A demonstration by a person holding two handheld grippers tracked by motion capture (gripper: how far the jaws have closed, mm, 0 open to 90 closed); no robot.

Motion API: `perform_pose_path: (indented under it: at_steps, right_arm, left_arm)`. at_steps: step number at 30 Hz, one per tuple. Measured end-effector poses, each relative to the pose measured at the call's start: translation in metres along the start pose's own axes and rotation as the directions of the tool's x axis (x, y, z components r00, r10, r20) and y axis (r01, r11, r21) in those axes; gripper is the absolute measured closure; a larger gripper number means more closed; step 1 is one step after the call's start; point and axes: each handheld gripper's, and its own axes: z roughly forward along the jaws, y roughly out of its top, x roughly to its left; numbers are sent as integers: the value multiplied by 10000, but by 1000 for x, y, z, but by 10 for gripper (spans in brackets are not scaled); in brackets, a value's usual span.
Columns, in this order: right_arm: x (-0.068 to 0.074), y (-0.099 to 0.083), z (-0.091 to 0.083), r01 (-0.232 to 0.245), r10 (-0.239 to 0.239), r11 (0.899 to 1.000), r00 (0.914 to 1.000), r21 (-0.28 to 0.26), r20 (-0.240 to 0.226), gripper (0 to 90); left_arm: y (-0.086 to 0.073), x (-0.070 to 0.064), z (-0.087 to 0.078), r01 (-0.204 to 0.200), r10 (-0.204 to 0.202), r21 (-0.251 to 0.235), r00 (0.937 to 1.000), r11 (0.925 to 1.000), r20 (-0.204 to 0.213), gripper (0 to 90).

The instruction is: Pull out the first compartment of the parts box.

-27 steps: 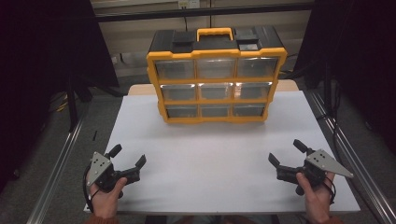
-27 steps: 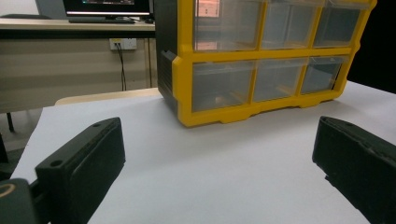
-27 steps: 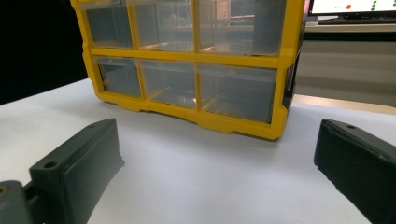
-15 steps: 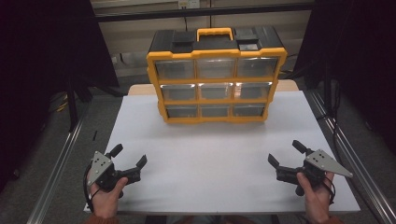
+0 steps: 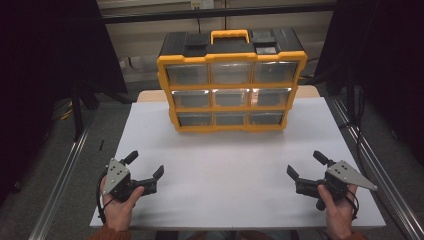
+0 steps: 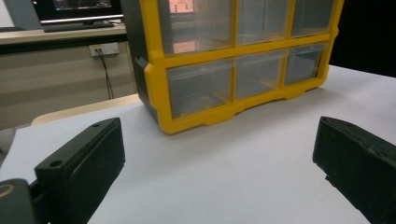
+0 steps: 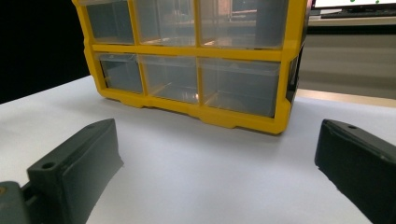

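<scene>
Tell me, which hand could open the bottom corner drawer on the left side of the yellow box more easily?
Probably the left. The left gripper sits open on the same side as that drawer, with bare table between them. The right gripper, also open, would have to cross the whole front of the box.

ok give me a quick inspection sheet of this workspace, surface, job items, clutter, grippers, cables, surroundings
surface: white flat tabletop, bare between cabinet and grippers
job's things: yellow plastic drawer cabinet with black top and yellow handle, upright at the far side, three rows of three clear drawers, all shut; contents cannot be told
clutter: nothing seen
grippers: left gripper jaws apart, holding nothing, low over the near left of the tabletop; right gripper jaws apart, holding nothing, near right; both apart from the cabinet
cables: black cable looped by the left hand; black wall cable hanging from a socket
surroundings: metal rails along both table sides, dark curtains, monitor on a bench behind
</scene>
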Motion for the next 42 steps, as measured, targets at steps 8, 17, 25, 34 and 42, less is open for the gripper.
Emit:
perform_pose_path:
  at_steps: [8, 17, 25, 34, 42]
  right_arm:
    - [-1, -1, 1, -67, 66, 9999, 10000, 135, 22, 4]
    - [-2, -2, 0, -33, 31, 9999, 9999, 121, 115, 8]
    - [-2, -2, 1, -84, 83, 9997, 10000, 237, 37, 9]
    - [-2, -2, 0, -25, 26, 9997, 10000, 225, -47, 9]
    - [-2, -2, 0, 30, -30, 9998, 10000, 209, -14, 9]
  left_arm:
    - [7, 4, 11, -226, 225, -49, 9997, 9997, -94, 24]
    - [23, 7, 26, -302, 290, -438, 9992, 9986, -269, 43]
    - [25, 3, 41, -779, 773, -399, 9969, 9962, -177, 36]
    - [42, -1, 58, -2191, 2177, -366, 9752, 9750, -391, 55]
    - [61, 0, 65, -3367, 3316, -764, 9406, 9385, -728, 56]
